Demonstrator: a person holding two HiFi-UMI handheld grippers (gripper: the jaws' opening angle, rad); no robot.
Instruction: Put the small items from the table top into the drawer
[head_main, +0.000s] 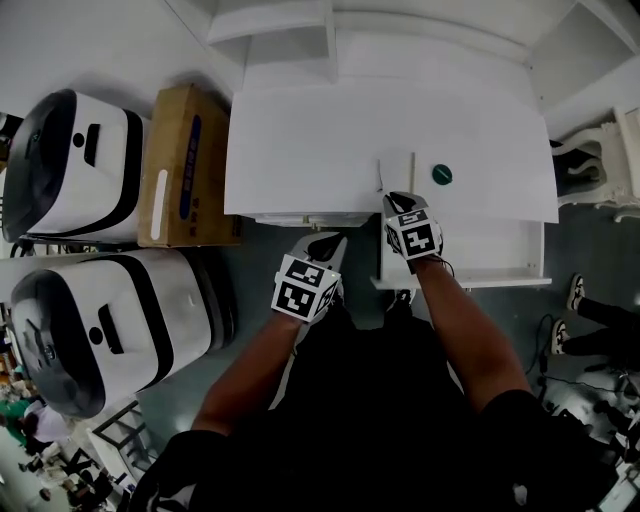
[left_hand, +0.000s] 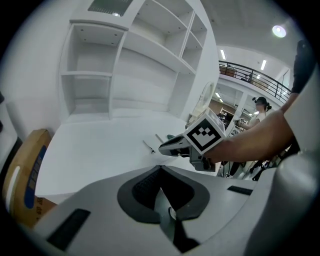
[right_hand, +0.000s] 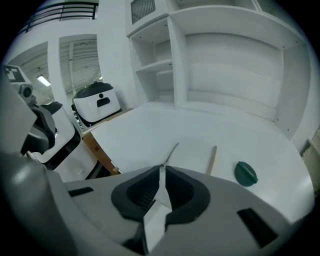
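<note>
The small things lie on the smooth white table top (head_main: 320, 140): a thin grey metal pin (right_hand: 170, 152), a pale wooden stick (right_hand: 213, 160) beside it, and a round dark-green disc (right_hand: 245, 173) further right. My right gripper (right_hand: 161, 167) has its fingers together at the pin's near end; I cannot tell whether they pinch it. The white drawer (head_main: 480, 255) stands open below, partly hidden by my right arm. My left gripper (left_hand: 161, 167), fingers together on nothing, hangs in front of the table edge.

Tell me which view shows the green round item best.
The right gripper view: the green round item lies close and unobstructed on the desk. The head view shows it as a small dot; the left gripper view does not show it.
</note>
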